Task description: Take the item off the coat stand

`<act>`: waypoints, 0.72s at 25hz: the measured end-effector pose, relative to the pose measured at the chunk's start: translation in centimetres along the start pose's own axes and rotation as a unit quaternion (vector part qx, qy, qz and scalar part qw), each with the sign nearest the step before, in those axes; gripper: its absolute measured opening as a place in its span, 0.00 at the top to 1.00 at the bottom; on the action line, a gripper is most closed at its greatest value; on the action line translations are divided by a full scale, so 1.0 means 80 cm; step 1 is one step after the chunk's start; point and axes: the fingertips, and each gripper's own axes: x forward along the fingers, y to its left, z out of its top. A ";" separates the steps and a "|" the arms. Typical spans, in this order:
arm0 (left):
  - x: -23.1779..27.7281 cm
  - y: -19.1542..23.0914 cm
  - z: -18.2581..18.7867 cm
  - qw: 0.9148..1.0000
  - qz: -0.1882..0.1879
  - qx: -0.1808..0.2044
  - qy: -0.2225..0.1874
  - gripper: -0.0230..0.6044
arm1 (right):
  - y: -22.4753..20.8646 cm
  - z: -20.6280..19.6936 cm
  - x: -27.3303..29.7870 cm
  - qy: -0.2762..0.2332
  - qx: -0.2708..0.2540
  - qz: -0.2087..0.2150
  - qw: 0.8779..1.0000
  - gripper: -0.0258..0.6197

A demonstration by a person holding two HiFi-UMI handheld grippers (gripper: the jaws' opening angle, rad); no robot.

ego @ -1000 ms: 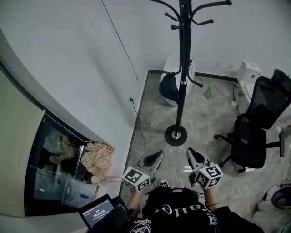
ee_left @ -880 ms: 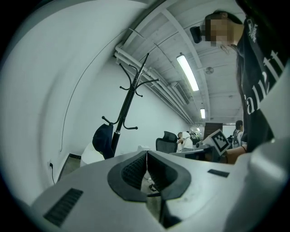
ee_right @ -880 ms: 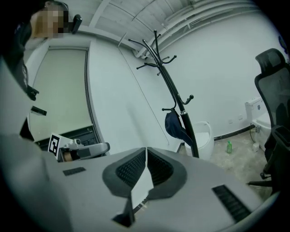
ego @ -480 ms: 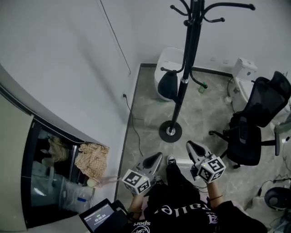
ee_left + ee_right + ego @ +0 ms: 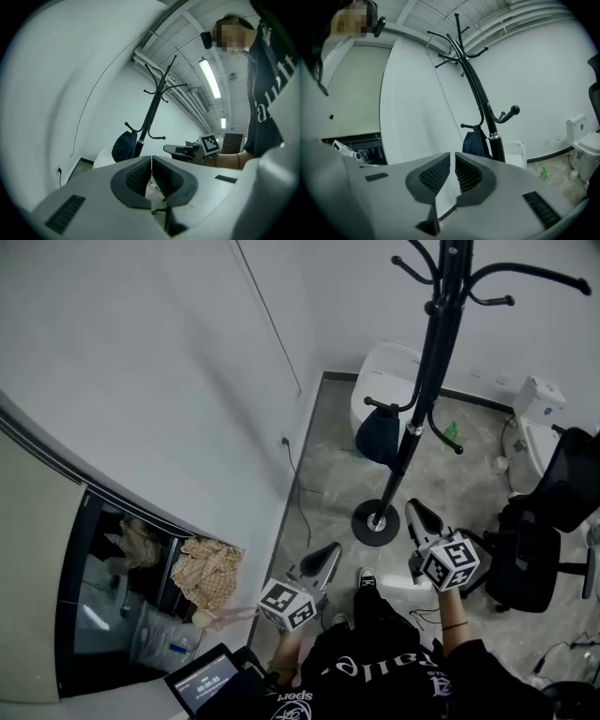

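Bag [image 5: 380, 437] hangs low on coat stand [image 5: 428, 376], near wall [image 5: 187, 352].

Both grippers are held out ahead of the torso [image 5: 375, 671], side by side and apart, with their jaws pointing forward. The left gripper [image 5: 330, 551] sits lower and nearer the body than the right gripper [image 5: 415, 511]. Each has its jaws closed on nothing. A thin band [image 5: 454, 624] circles the right wrist.
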 end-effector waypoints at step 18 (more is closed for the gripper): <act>0.168 0.072 0.040 0.999 -0.021 0.027 0.007 0.96 | -0.115 -0.012 0.177 0.086 -0.057 0.044 0.994 0.66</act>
